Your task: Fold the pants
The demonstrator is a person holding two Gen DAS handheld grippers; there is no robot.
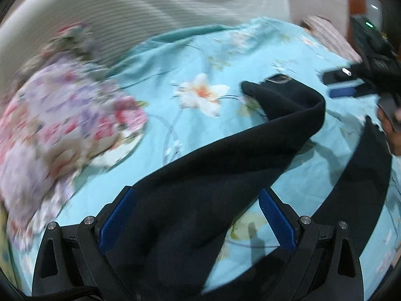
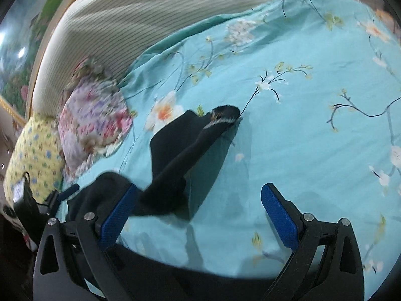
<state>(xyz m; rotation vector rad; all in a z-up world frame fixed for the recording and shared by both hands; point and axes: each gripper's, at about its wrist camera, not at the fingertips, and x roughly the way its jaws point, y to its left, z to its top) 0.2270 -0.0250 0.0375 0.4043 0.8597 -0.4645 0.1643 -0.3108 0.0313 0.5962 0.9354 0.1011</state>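
Black pants (image 1: 225, 175) lie rumpled across a turquoise floral bedsheet (image 1: 175, 115). In the left wrist view one dark leg runs from between my jaws toward the far cuff (image 1: 278, 82). My left gripper (image 1: 196, 215) is open, blue pads wide apart, with the cloth lying loose between them. In the right wrist view the pants (image 2: 180, 155) stretch from the left pad toward a raised cuff (image 2: 223, 115). My right gripper (image 2: 198, 213) is open over the sheet, the cloth touching only its left pad (image 2: 117, 215). The right gripper also shows in the left wrist view (image 1: 351, 85).
A floral pillow (image 1: 57, 115) lies at the left, also seen in the right wrist view (image 2: 95, 118), beside a yellow patterned pillow (image 2: 32, 155). A striped cream headboard (image 1: 150, 7) stands behind the bed. The sheet (image 2: 313, 138) is bare on the right.
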